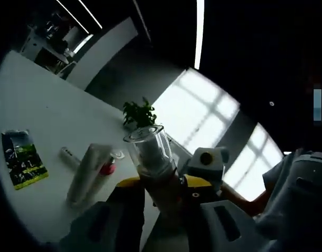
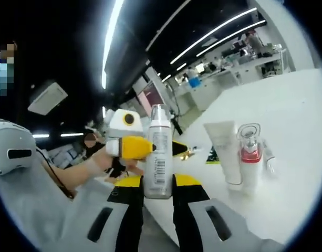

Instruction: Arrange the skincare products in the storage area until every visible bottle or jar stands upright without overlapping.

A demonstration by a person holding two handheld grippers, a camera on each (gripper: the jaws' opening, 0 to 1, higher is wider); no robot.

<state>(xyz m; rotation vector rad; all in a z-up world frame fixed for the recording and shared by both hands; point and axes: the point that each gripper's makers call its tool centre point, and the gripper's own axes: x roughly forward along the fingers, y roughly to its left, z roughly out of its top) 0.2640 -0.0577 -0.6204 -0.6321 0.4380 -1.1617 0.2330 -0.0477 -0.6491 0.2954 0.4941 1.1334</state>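
First, in the left gripper view, we see the left gripper (image 1: 162, 202) raised above the white table (image 1: 40, 105) and tilted, so the whole scene leans; its yellow and black jaws are closed on the lower part of a spray bottle (image 1: 153, 163), which has a clear, smooth plastic cap on top and points away from the camera. On the table beyond it stands a soft, matte white tube (image 1: 86, 172), next to it a small bottle with a red part (image 1: 108, 168), and just beside these lies a thin white stick-like item (image 1: 69, 156). Further left a flat green and black packet (image 1: 23, 158) lies alone, well apart from the others. A green plant (image 1: 139, 112) stands at the far edge of the table. Then, in the right gripper view, the right gripper (image 2: 158, 191) is held up in front of the table, jaws closed around a slim grey bottle with a barcode (image 2: 158, 157), which stands upright between them. Behind it we see the other gripper (image 2: 130, 143) held by a hand (image 2: 116, 167). On the table to the right stand the same white tube (image 2: 226, 149) and a red bottle with a clear cap (image 2: 249, 152), just beside each other.
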